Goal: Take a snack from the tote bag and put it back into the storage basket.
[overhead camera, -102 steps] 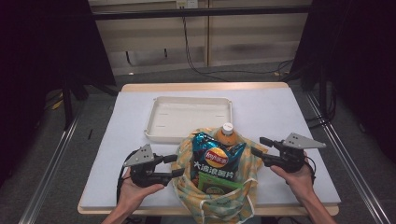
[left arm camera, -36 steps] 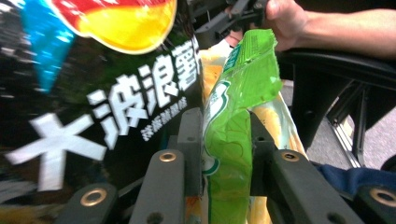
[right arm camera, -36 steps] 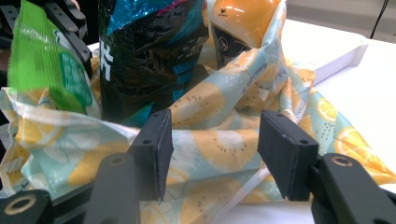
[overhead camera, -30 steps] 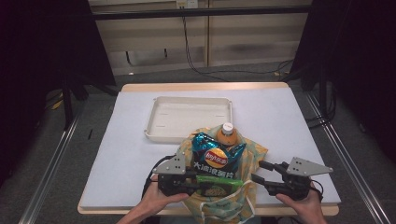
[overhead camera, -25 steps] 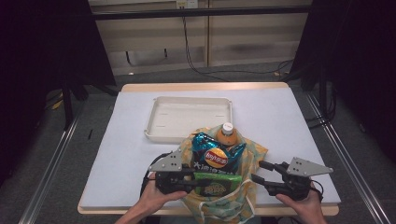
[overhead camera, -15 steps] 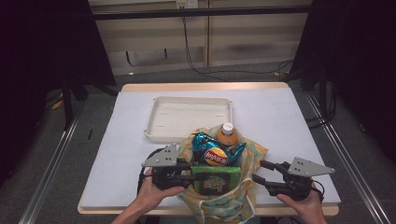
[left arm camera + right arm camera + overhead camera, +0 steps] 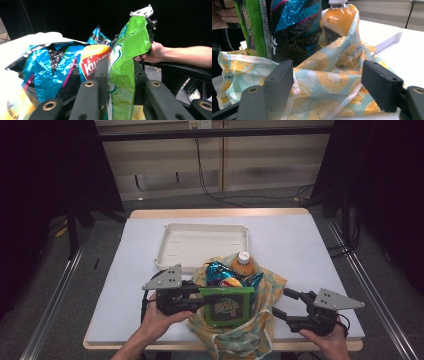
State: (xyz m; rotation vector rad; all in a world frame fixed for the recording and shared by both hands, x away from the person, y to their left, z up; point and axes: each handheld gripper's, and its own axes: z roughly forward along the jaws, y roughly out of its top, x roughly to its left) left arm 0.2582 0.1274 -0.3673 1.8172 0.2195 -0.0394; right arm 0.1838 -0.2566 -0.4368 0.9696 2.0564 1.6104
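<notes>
A yellow and pale blue fruit-print cloth bag (image 7: 250, 332) stands at the table's front middle. Inside it are a blue chip bag (image 7: 219, 271) and an orange drink bottle (image 7: 243, 265) with a white cap. My left gripper (image 7: 202, 296) is shut on the left edge of a green snack pack (image 7: 227, 306), which it holds upright above the bag's mouth. In the left gripper view the green snack pack (image 7: 130, 47) is pinched between the jaws, beside the blue chip bag (image 7: 50, 65). My right gripper (image 7: 329, 85) is open at the cloth bag (image 7: 332, 75), its jaws on either side of the fabric.
A white tray (image 7: 202, 245) lies just behind the bag, toward the table's far side. The white table top (image 7: 325, 250) extends to both sides. The table's front edge runs close under both hands.
My left gripper closed on the green snack pack and raised it up out of the cloth bag. My right gripper shifted toward the front edge and stayed open.
</notes>
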